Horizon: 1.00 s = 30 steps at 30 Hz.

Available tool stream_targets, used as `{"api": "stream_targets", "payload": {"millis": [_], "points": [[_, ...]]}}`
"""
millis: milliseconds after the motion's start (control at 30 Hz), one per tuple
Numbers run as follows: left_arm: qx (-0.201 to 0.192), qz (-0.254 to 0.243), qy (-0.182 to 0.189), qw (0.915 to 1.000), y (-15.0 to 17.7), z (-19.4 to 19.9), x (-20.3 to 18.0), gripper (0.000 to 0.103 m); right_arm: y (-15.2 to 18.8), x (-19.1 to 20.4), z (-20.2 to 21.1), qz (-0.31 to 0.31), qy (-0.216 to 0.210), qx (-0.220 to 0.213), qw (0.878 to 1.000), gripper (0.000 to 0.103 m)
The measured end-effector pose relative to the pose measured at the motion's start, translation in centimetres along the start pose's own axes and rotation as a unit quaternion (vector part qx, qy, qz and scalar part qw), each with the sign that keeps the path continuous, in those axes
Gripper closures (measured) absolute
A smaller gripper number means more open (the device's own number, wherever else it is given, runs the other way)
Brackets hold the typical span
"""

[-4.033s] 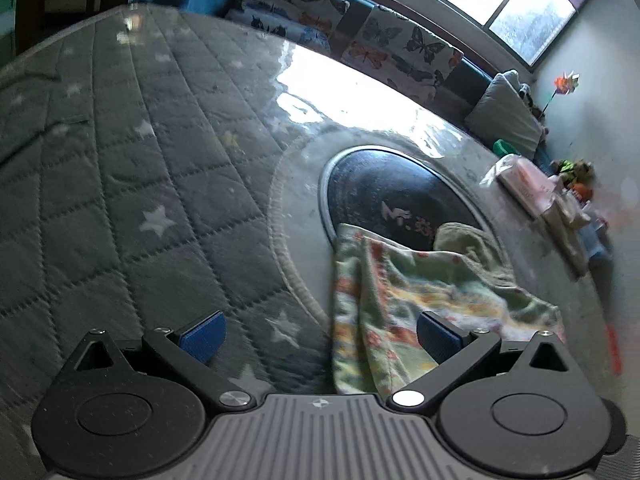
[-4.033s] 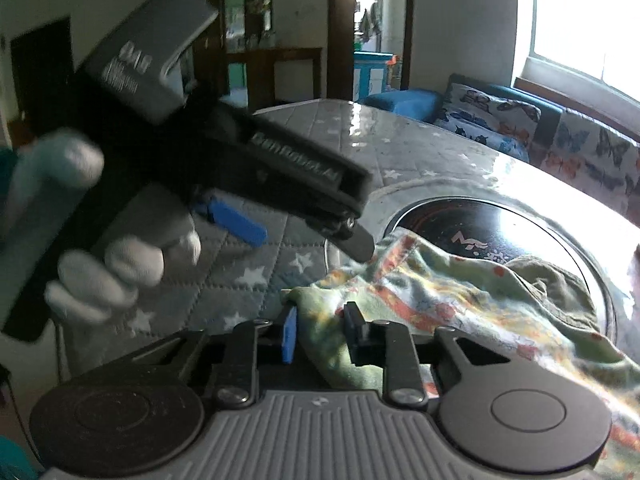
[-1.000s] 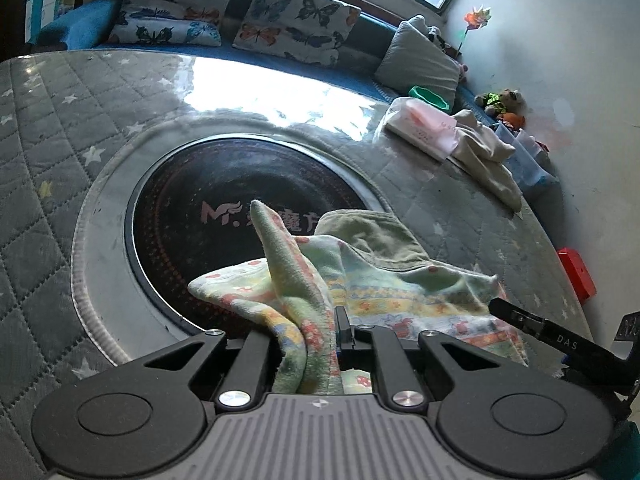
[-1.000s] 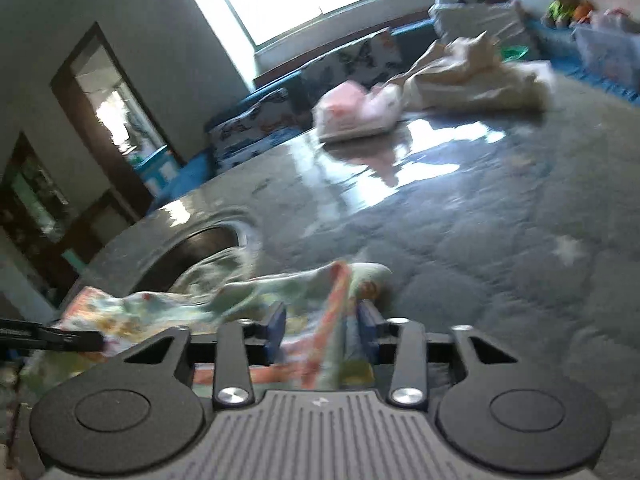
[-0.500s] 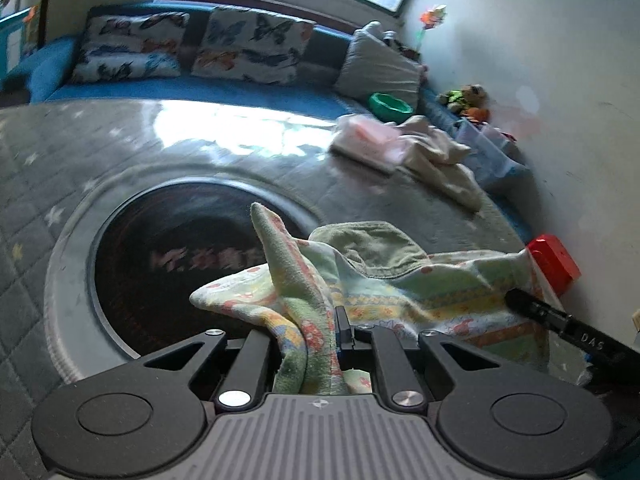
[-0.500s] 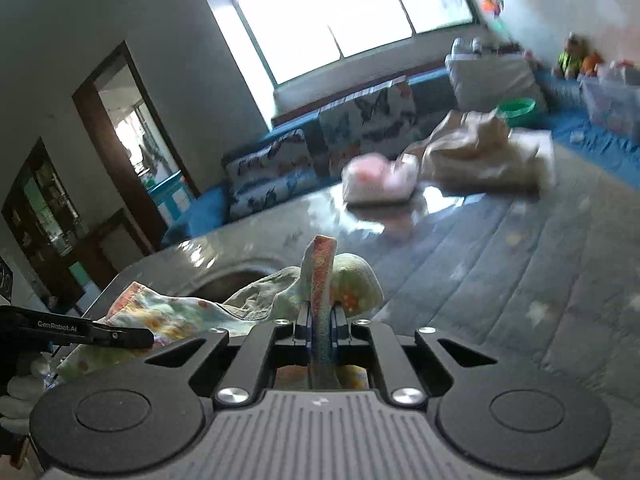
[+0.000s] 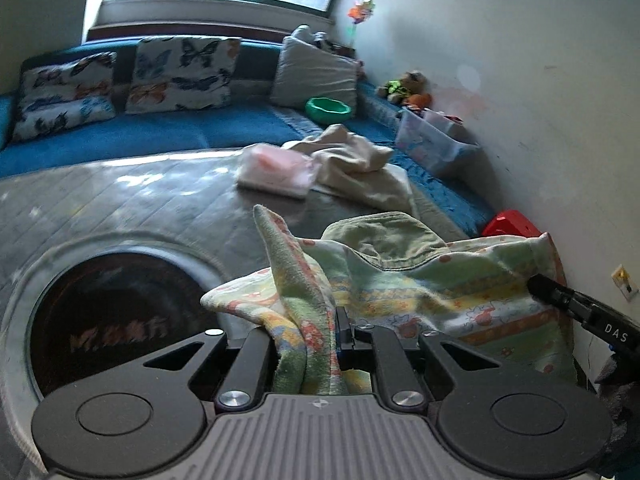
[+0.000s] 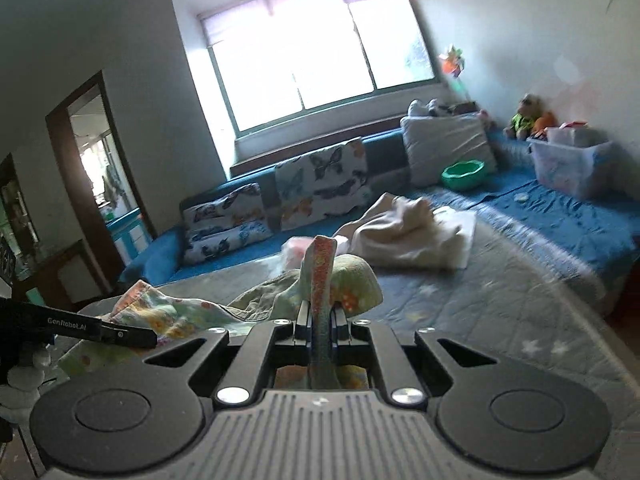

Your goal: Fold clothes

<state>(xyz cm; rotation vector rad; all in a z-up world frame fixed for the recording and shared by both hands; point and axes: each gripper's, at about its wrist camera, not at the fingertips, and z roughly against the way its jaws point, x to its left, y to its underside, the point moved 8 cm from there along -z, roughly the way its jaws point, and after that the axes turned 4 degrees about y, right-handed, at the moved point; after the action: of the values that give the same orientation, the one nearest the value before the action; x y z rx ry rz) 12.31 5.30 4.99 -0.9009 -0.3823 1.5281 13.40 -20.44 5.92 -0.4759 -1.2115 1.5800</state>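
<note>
The printed garment [image 7: 460,304] is hanging stretched above the quilted bench [image 8: 480,304], just over its round dark inset [image 7: 112,312]. The left gripper [image 7: 306,336] and right gripper [image 8: 320,332] are each clamping one edge. Judged step: lifting to spread; next, laying it flat for the fold.

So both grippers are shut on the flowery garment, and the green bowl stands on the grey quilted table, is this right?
Not quite. The green bowl stands on the blue sofa, as the right wrist view shows. Both the left gripper and right gripper are shut on the flowery garment.
</note>
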Motion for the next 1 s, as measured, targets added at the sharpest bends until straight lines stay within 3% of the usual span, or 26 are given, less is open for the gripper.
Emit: {"api": "stream_targets", "payload": {"millis": [467, 733, 1000], "points": [[0.033, -0.037, 0.012, 0.9987, -1.0, -5.4, -3.6, 0.091, -0.9, -4.7, 0.7, -0.006, 0.053, -0.005, 0.999, 0.096], [0.058, -0.034, 0.011, 0.9977, 0.8, -7.9, -3.5, 0.09, 1.6, -6.7, -0.9, -0.021, 0.067, 0.02, 0.997, 0.096], [0.102, -0.029, -0.014, 0.9943, 3.9, -10.3, -1.8, 0.076, 5.5, -8.8, -3.0, -0.024, 0.099, 0.071, 0.992, 0.093]]}}
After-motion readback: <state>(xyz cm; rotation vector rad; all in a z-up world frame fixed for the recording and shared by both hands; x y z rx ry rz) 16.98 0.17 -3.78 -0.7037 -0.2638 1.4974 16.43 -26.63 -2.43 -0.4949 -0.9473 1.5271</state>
